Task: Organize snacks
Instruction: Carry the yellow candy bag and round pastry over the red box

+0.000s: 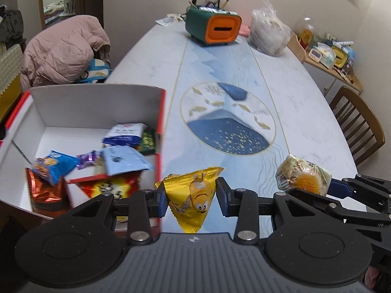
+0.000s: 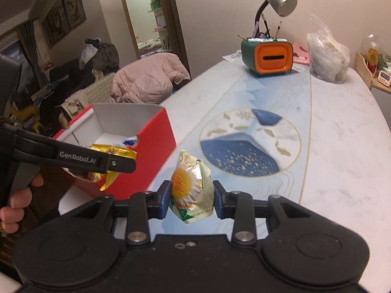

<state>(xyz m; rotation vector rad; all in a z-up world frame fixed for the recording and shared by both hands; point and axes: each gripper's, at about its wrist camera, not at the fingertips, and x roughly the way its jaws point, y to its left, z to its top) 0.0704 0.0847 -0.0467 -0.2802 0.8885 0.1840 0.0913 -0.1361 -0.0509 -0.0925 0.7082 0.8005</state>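
Note:
My left gripper point(image 1: 191, 197) is shut on a yellow candy packet point(image 1: 194, 195), held above the table just right of the red box's point(image 1: 160, 131) wall. The box holds several snack packets point(image 1: 114, 161). My right gripper point(image 2: 191, 200) is shut on a cream-coloured wrapped pastry with a flower print point(image 2: 191, 190), lifted over the table. In the left wrist view that pastry point(image 1: 303, 177) hangs at the lower right. In the right wrist view the left gripper point(image 2: 119, 162) with the yellow packet point(image 2: 110, 153) hovers at the near end of the red box point(image 2: 156, 136).
A green and orange pen holder point(image 1: 212, 28) and a lamp point(image 2: 278, 0) stand at the table's far end, beside a clear plastic bag point(image 1: 267, 34). A pink jacket point(image 1: 63, 48) lies on a seat to the left. A wooden chair point(image 1: 356, 122) stands at the right.

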